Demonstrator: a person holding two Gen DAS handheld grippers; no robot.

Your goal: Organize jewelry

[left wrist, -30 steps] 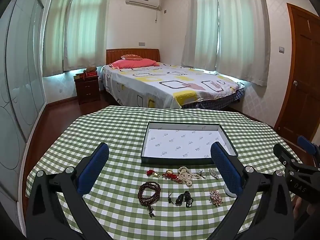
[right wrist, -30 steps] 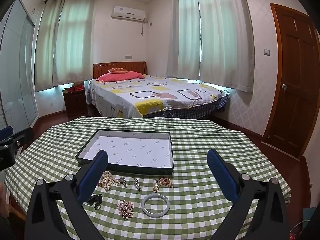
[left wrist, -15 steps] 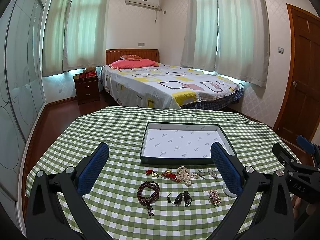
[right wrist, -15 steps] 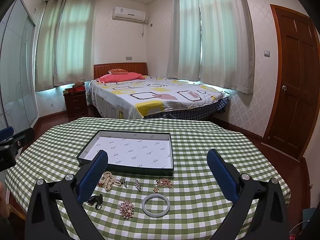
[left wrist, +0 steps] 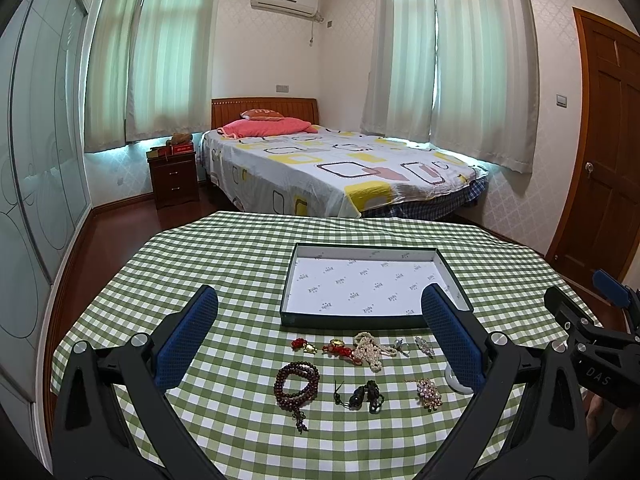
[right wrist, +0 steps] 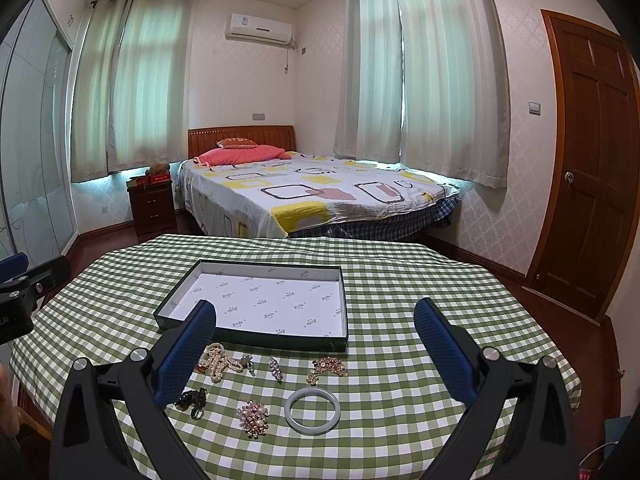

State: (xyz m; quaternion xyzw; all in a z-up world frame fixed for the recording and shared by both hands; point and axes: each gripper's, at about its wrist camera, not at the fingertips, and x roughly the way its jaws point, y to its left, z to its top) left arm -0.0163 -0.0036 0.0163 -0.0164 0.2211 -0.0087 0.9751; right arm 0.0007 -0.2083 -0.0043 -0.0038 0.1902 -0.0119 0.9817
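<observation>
Hovering over desk [left wrist: 240, 256], both grippers' jaws apart, empty.
Jewelry loose before tray [right wrist: 256, 300]; bangle [right wrist: 312, 405] nearest right gripper [right wrist: 316, 344].

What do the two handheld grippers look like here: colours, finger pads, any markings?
Both the left gripper and right gripper have black angular frames with silver bolts and two fingers faced with blue textured pads. White lettering reading "DAS" shows on the right gripper's body in the left wrist view.

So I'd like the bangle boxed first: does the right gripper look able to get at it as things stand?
Probably yes. The right gripper is open and empty, and the pale bangle lies flat on the tablecloth just ahead between its fingers, apart from the pink brooch. Nothing lies over it.
</observation>
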